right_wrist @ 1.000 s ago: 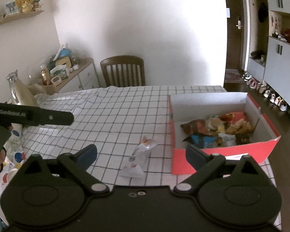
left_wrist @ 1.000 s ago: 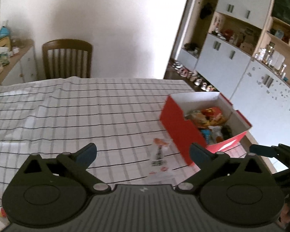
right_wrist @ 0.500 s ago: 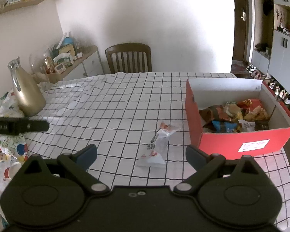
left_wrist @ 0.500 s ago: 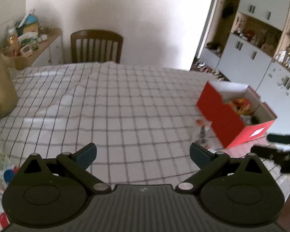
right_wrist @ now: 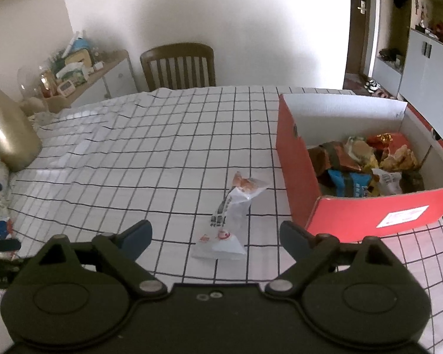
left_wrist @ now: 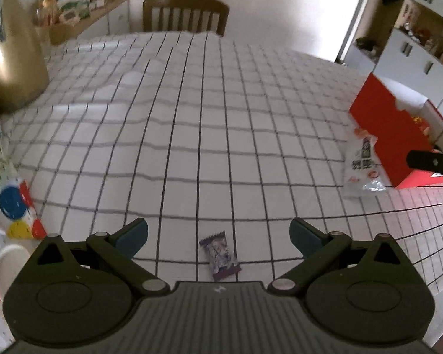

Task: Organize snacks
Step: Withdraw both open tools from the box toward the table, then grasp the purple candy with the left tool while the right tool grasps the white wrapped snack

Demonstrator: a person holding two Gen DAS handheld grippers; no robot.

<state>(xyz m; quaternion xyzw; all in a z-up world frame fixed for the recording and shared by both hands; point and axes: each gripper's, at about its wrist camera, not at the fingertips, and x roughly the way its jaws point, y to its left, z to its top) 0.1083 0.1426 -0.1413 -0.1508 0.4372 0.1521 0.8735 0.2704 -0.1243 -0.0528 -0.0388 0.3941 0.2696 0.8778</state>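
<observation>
Both pairs of jaws stand wide apart, holding nothing. Since half a second ago the left gripper [left_wrist: 218, 234] has swung down: a small purple candy packet [left_wrist: 220, 255], unseen before, now lies between its fingers at 6 o'clock. The white snack bag [right_wrist: 227, 215] lies before the right gripper [right_wrist: 215, 234], red box [right_wrist: 298, 174] at 3 o'clock.

Ahead of left gripper [left_wrist: 218, 233], jaws wide, checked cloth [left_wrist: 192, 135] lies bare far fwd; only small purple packet [left_wrist: 220, 255] betw. fingers. Gold jug [left_wrist: 10, 53] blocks far left, red box [left_wrist: 381, 129] w/ white packet [left_wrist: 361, 162] touching it blocks right.
</observation>
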